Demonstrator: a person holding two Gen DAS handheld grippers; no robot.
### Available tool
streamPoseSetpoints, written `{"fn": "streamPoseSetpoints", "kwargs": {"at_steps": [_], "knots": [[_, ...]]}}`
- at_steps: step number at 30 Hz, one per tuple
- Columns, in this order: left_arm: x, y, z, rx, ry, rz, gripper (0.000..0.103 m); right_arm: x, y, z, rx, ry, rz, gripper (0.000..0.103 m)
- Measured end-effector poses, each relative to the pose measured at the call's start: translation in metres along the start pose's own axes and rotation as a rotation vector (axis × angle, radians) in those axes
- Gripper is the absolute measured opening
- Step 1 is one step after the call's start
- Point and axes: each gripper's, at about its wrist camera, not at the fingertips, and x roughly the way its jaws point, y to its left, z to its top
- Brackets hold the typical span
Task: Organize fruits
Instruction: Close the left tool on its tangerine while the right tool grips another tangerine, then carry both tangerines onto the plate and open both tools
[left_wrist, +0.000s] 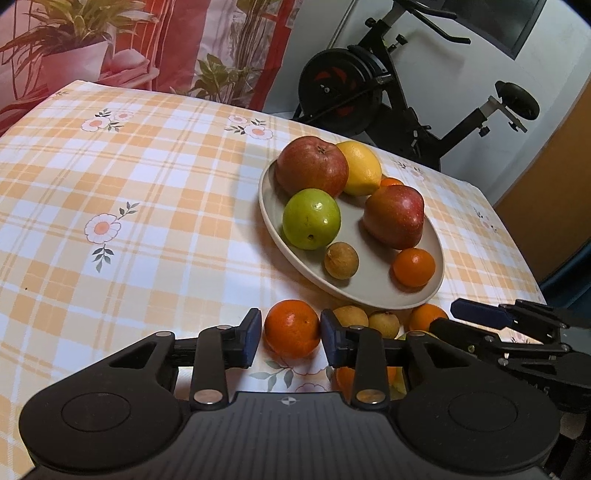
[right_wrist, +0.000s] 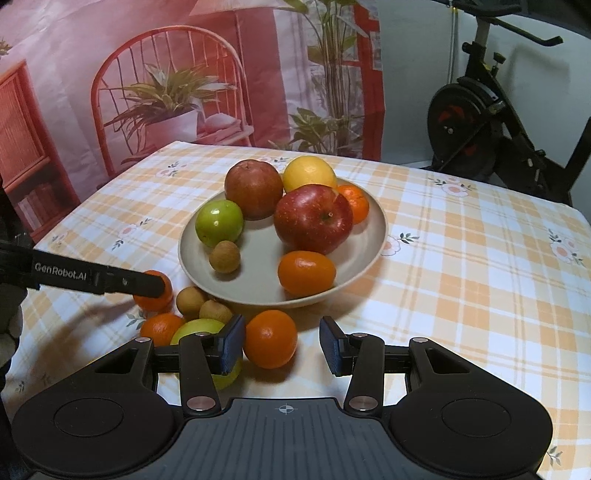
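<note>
My left gripper (left_wrist: 291, 338) is shut on a mandarin (left_wrist: 291, 328) that rests on the checked tablecloth just in front of the grey plate (left_wrist: 369, 301). Its blue pads sit against both sides of the fruit. In the right wrist view one finger (right_wrist: 122, 281) of that gripper lies across the same mandarin (right_wrist: 153, 295). My right gripper (right_wrist: 282, 345) is open around another mandarin (right_wrist: 269, 339), which lies by the left pad and apart from the right one. The plate (right_wrist: 380, 229) holds two red apples, a green apple, a lemon, a longan and mandarins.
Loose fruit lies between the grippers: two longans (right_wrist: 190, 301), a mandarin (right_wrist: 160, 326) and a yellow-green apple (right_wrist: 199, 328) partly behind my right gripper's left pad. An exercise bike (left_wrist: 369, 92) stands beyond the table's far edge. A printed backdrop hangs behind.
</note>
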Motion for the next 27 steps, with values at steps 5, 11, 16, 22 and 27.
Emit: {"fn": "streamPoseSetpoints", "kwargs": {"at_steps": [5, 11, 16, 22, 27], "knots": [[0.0037, -0.0007, 0.0003, 0.004, 0.004, 0.001, 0.043, 0.0015, -0.0023, 0.0003, 0.018, -0.001, 0.011, 0.041], [0.0072, -0.0036, 0.0006, 0.021, 0.007, -0.009, 0.038, 0.0034, -0.0066, -0.0006, 0.063, 0.001, 0.026, 0.041], [0.0054, -0.0046, 0.0001, 0.029, 0.0, -0.009, 0.033, 0.0042, -0.0051, 0.0007, 0.064, 0.006, 0.033, 0.038], [0.0047, -0.0047, -0.0003, 0.036, 0.001, -0.006, 0.033, 0.0058, -0.006, 0.0011, 0.1, 0.008, 0.044, 0.038], [-0.0014, -0.0068, 0.0014, 0.038, -0.022, -0.003, 0.033, 0.0053, -0.0053, 0.0008, 0.086, 0.011, 0.048, 0.03]]}}
